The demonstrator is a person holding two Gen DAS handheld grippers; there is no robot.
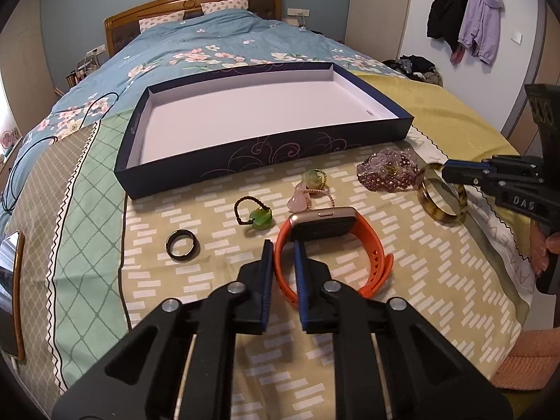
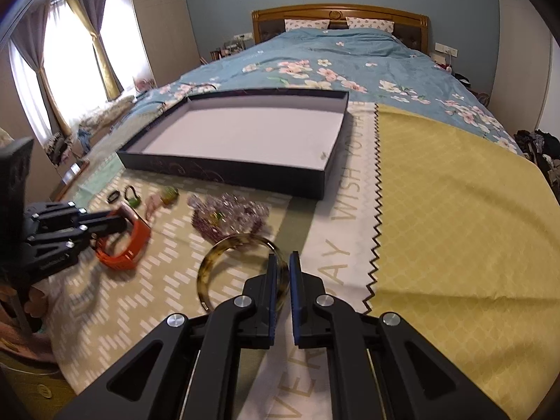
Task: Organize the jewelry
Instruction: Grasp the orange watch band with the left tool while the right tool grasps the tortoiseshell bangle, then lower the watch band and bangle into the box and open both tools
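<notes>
An empty dark blue box tray (image 1: 266,154) with a white floor lies on the bed; it also shows in the right wrist view (image 2: 224,171). My left gripper (image 1: 283,245) is shut on the strap of an orange smartwatch (image 1: 364,241), also in the right wrist view (image 2: 136,241). My right gripper (image 2: 281,257) is shut on the rim of a tortoiseshell bangle (image 2: 210,262), which also shows in the left wrist view (image 1: 428,203). A black ring (image 1: 182,245), a green pendant on a cord (image 1: 260,217), a pink and green charm (image 1: 308,189) and a purple bead bracelet (image 1: 388,169) lie on the blanket.
A patterned blanket (image 1: 437,280) covers the bed foot, with a yellow section (image 2: 455,227) to the right. A phone (image 1: 10,294) lies at the left edge. A black cable (image 1: 31,154) runs over the floral duvet. Coats (image 1: 465,17) hang on the wall.
</notes>
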